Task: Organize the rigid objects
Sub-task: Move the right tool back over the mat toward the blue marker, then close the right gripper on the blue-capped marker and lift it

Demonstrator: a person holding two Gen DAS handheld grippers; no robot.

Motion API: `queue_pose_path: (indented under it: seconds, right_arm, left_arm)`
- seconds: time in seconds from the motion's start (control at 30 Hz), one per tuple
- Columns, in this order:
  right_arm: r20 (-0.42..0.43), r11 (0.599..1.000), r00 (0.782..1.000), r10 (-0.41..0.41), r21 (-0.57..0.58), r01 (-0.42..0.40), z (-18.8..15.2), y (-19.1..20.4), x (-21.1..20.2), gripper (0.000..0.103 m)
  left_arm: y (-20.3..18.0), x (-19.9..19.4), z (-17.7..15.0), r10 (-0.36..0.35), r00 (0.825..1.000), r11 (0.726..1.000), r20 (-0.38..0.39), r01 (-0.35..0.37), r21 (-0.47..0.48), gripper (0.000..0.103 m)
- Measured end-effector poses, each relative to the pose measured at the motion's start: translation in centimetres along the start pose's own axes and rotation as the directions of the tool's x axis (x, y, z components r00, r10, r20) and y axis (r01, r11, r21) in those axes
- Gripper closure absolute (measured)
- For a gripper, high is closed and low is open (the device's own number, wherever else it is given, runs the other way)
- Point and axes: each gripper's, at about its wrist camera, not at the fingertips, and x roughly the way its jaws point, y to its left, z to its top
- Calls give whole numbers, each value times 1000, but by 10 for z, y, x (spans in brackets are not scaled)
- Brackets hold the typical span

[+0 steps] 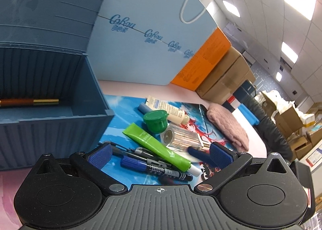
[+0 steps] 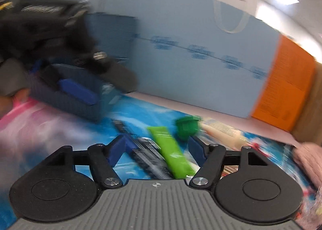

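Both grippers hang with jaws spread and nothing gripped: the left gripper (image 1: pixel 160 154) and the right gripper (image 2: pixel 156 149), each over the green tube (image 1: pixel 159 146). The tube lies on the mat just right of the blue storage box (image 1: pixel 52 97), with markers (image 1: pixel 157 167) touching it.

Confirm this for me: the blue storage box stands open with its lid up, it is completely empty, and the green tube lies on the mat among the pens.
Not empty. In the left wrist view the blue storage box stands open with its lid up, but a brown and gold pen already lies inside. The green tube does lie on the mat among the pens.
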Motion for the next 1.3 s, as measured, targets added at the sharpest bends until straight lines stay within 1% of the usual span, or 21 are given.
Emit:
queue_pose_path:
  seconds: [0.03, 0.07, 0.13, 0.2, 0.33, 0.43, 0.53, 0.63, 0.67, 0.77, 0.87, 0.9, 0.93, 1.0, 1.03, 1.07, 1.2, 1.23, 1.3]
  right_arm:
    - [-15, 1000, 1000, 23, -8, -23, 1, 0, 2, 47]
    - [-28, 999, 999, 31, -25, -32, 1, 2, 5, 51]
    - [-68, 998, 997, 40, -44, -43, 3, 2, 13, 52]
    - [-111, 997, 992, 64, -43, -70, 4, -1, 23, 53]
    - [-179, 997, 981, 75, -7, -78, 3, -10, 39, 55]
    - [-178, 996, 980, 88, 36, -83, 1, -16, 38, 54]
    - [-182, 990, 975, 128, 83, -115, 1, -18, 31, 55]
    - [-196, 980, 964, 181, 121, -160, 1, -15, 23, 56]
    - [-209, 978, 959, 193, 118, -171, 0, -11, 22, 57]
    - [-244, 978, 949, 202, 95, -184, -5, 1, 19, 57]
    - [-234, 979, 951, 202, 77, -189, -5, 10, 14, 57]
    - [-223, 981, 955, 193, 54, -186, -5, 13, 10, 57]
    - [-204, 984, 963, 177, 22, -177, -4, 18, 7, 56]
    - [-168, 990, 978, 122, -49, -132, 0, 23, 2, 45]
    - [-155, 991, 983, 102, -73, -114, 1, 24, 1, 36]
    - [-152, 991, 984, 92, -86, -106, 2, 24, 1, 33]
    - [-177, 990, 976, 124, -46, -134, -1, 17, 7, 29]
    - [-184, 989, 974, 128, -42, -138, -3, 17, 9, 27]
    - [-197, 989, 972, 129, -43, -140, -6, 17, 9, 27]
  left_arm:
    - [2, -1, 1, -3, 1000, 1000, 4, 3, -7, 0]
    - [3, -2, 1, -5, 1000, 1000, 6, 5, -12, 0]
    - [4, -4, 2, -10, 1000, 1000, 11, 10, -17, 0]
    - [4, -5, 2, -19, 1000, 1000, 12, 20, -17, 0]
    - [3, -6, 2, -28, 1000, 999, 13, 28, -18, 0]
    - [3, -6, 3, -34, 999, 999, 13, 34, -18, 0]
    - [3, -7, 3, -41, 999, 999, 15, 41, -19, 0]
    - [3, -9, 3, -48, 999, 999, 21, 49, -17, 0]
    - [3, -9, 3, -50, 999, 999, 22, 50, -17, 0]
    - [2, -9, 3, -49, 999, 999, 22, 49, -17, 0]
    - [2, -9, 2, -47, 999, 999, 16, 47, -16, 0]
    - [2, -9, 2, -48, 999, 999, 15, 48, -16, 0]
    - [2, -9, 2, -50, 999, 999, 14, 50, -16, 0]
    - [2, -10, 2, -53, 998, 998, 16, 54, -14, 0]
    - [2, -11, 2, -54, 998, 998, 18, 55, -14, 0]
    - [3, -12, 3, -55, 998, 998, 20, 56, -14, 0]
    - [5, -17, 5, -59, 998, 998, 35, 59, -24, 0]
    - [7, -18, 5, -60, 998, 998, 37, 61, -27, 0]
    - [8, -18, 6, -58, 998, 998, 38, 59, -32, 0]
